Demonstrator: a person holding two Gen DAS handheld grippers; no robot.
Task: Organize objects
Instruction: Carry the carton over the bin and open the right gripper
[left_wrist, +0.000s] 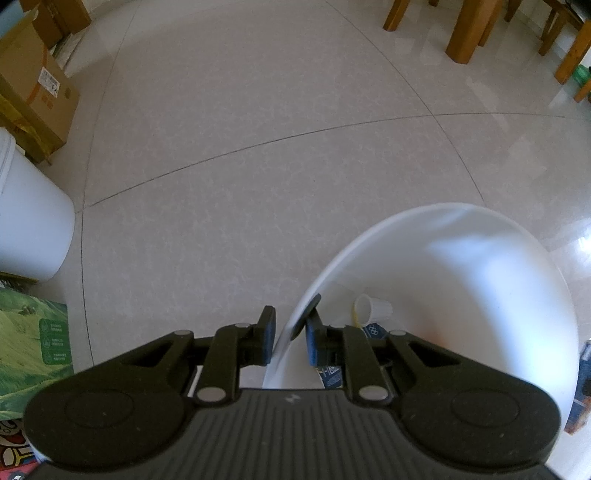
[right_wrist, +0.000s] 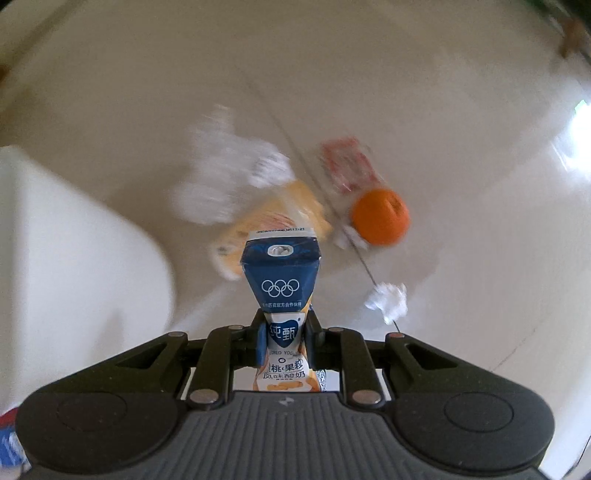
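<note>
now your right fingers (right_wrist: 283, 325) clamp the yogurt carton (right_wrist: 280, 277); left fingers (left_wrist: 290, 326) pinch the white bin (left_wrist: 480, 258) rim; next, drop it inside.

Left gripper (left_wrist: 289, 334) clamped on rim of white bin (left_wrist: 480, 258) at five o'clock; small white cup (left_wrist: 371, 308) inside. White bucket (left_wrist: 29, 221) at nine, cardboard box (left_wrist: 33, 96) at ten.

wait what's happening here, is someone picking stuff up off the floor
Yes. A person holds a tool in each hand. The left tool is shut on the rim of a white plastic bucket, which already holds a small white cup. The right tool squeezes a crumpled blue-and-white yogurt carton above the tiled floor. An orange round object and blurred wrappers lie below.
</note>
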